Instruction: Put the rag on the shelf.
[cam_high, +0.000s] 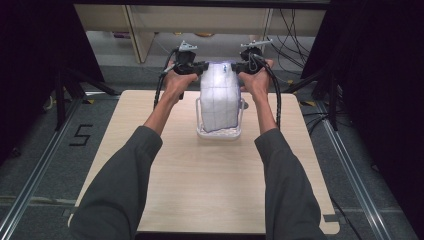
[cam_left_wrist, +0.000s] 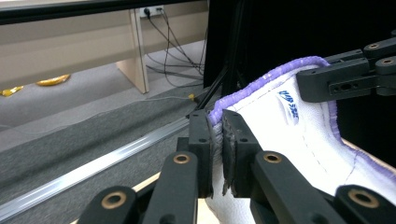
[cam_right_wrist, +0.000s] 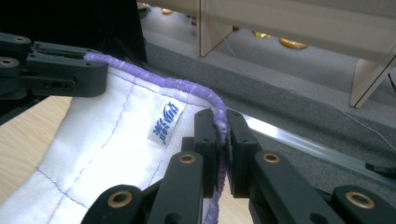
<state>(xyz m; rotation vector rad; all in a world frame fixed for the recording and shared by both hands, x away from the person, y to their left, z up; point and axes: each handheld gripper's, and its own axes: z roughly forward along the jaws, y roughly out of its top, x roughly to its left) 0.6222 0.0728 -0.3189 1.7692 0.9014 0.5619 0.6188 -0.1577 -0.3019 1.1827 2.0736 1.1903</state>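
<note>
A white quilted cloth (cam_high: 219, 95) with a purple stitched border hangs upright between both hands, and its lower part sits inside a white wire basket (cam_high: 201, 131) on the table. My left gripper (cam_high: 204, 66) is shut on the cloth's top left corner; in the left gripper view its pads (cam_left_wrist: 233, 140) pinch the purple hem (cam_left_wrist: 261, 79). My right gripper (cam_high: 235, 67) is shut on the top right corner, with the hem (cam_right_wrist: 187, 88) clamped between its pads (cam_right_wrist: 205, 140). A small blue-printed label (cam_right_wrist: 166, 122) is sewn near the top edge.
The light wooden table (cam_high: 210, 175) stretches toward the person. Dark frame posts stand at both sides. Beyond the table's far edge lie grey floor, a metal rail (cam_left_wrist: 93, 168), loose cables (cam_high: 290, 30) and wooden furniture legs (cam_left_wrist: 137, 51).
</note>
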